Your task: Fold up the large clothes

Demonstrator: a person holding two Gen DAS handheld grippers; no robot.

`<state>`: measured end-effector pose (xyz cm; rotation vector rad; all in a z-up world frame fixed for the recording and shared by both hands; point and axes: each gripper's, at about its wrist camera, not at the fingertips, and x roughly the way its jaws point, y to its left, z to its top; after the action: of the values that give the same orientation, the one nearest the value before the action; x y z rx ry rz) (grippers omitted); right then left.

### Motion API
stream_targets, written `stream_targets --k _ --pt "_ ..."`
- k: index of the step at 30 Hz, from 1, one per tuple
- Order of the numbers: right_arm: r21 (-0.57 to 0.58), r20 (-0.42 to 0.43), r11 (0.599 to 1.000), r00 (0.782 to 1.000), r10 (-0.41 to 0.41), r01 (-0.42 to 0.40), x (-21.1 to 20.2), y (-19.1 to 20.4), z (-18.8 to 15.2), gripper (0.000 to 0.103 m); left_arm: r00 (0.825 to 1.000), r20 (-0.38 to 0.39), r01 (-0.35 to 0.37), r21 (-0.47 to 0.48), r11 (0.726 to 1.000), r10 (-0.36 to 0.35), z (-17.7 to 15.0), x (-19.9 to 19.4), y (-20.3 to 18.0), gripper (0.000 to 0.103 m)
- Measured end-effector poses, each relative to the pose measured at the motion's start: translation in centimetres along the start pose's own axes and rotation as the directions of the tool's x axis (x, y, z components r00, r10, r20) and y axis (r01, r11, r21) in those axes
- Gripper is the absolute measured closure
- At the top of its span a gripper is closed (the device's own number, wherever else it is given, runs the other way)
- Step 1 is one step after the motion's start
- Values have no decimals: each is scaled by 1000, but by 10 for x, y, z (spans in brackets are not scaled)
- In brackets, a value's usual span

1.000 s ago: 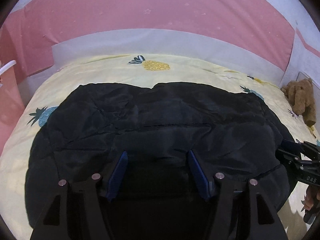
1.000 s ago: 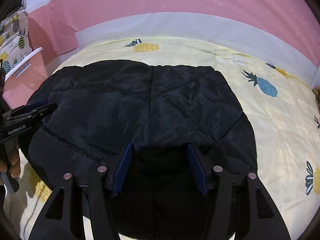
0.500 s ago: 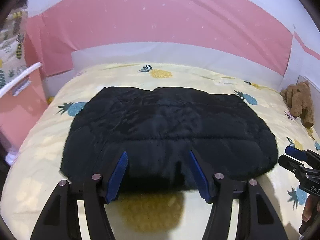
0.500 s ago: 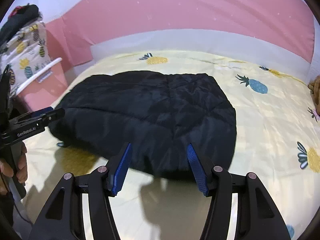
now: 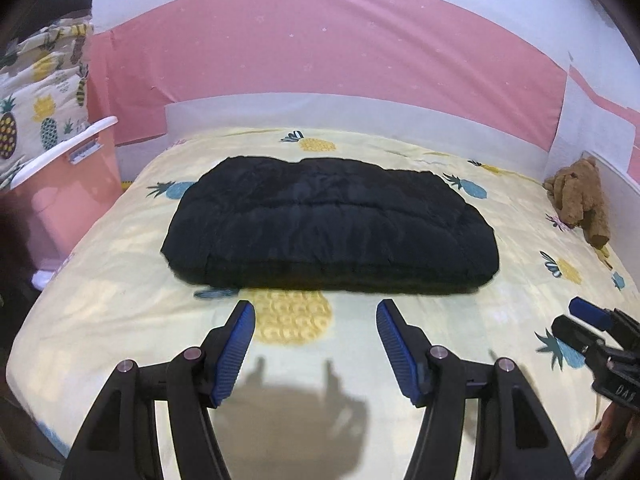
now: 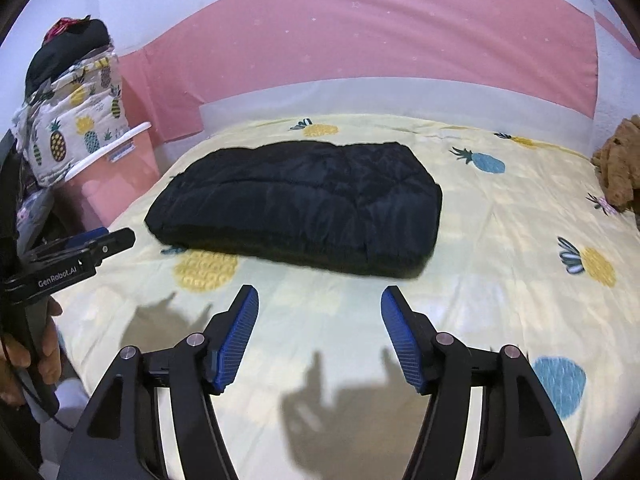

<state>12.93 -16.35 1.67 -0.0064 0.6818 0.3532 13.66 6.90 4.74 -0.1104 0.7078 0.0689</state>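
Left wrist view: the left gripper (image 5: pixel 314 316) hangs with fingers spread, nothing between them. The folded black coat (image 5: pixel 332 224) lies on the far bedspread (image 5: pixel 100 292). The right gripper (image 6: pixel 318 302), jaws just widening, holds nothing either.

— How does the left gripper (image 5: pixel 314 334) stand?
— Angled downward, blue pads well apart, nothing between its jaws.
— And the right gripper (image 6: pixel 318 320)?
— The same tilt. Its jaws have just been opening, and the gap between them is empty.
— Any hands visible?
— A hand (image 6: pixel 28 354) wraps the left gripper's handle, seen left of the right jaws.
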Motion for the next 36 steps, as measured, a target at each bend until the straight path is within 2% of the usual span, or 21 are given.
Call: stream_targets --k 5,11,36 --pt "-23 -19 999 1000 -24 24 -17 11 -23 39 1000 -16 6 10 1000 -6 -30 -24 -9 36" --pt "-48 -17 998 999 -43 42 -27 21 -35 39 999 -33 13 19 1000 -12 -49 -34 -16 36" --pt "-59 -36 997 998 -48 46 -21 23 -39 39 999 -45 5 -16 1000 -6 -52 -34 -4 36"
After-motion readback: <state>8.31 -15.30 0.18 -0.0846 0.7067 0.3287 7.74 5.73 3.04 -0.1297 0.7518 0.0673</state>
